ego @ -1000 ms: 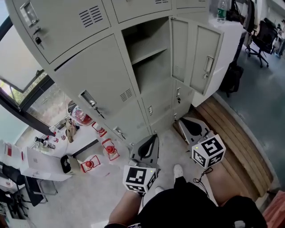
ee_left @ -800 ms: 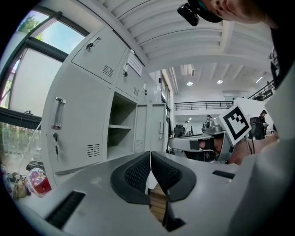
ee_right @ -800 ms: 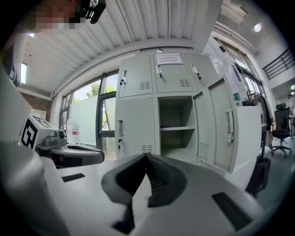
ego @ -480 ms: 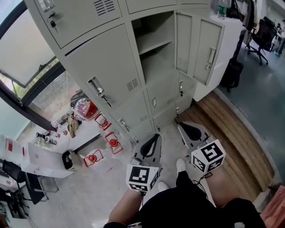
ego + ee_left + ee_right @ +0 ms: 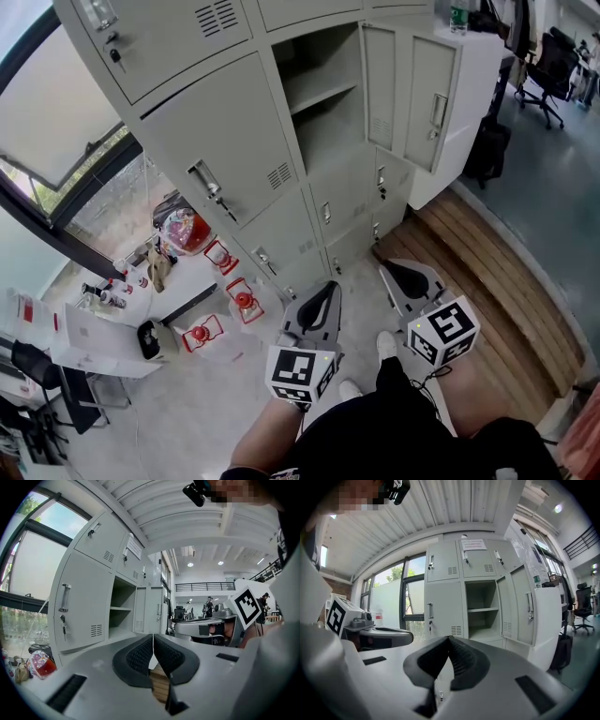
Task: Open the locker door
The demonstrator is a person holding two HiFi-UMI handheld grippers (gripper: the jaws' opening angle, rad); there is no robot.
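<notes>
A grey locker bank (image 5: 220,150) stands ahead of me. One middle compartment (image 5: 323,98) is open, with a shelf inside, and its door (image 5: 433,89) is swung out to the right. The same open compartment (image 5: 123,613) (image 5: 480,611) shows in both gripper views. My left gripper (image 5: 325,289) and right gripper (image 5: 392,270) hang low near my legs, well short of the lockers. Both are shut, with nothing between the left gripper's (image 5: 153,645) jaws or the right gripper's (image 5: 449,645) jaws.
Several red objects (image 5: 236,300) and a bag (image 5: 181,230) lie on the floor at the lockers' left foot, beside a white desk (image 5: 94,339). A wooden platform (image 5: 487,272) runs along the right. A bottle (image 5: 457,17) stands on a white cabinet, with an office chair (image 5: 553,66) behind it.
The head view has shifted a little, so the lockers sit slightly differently in the picture. Both grippers stay shut and low, almost where they were.
</notes>
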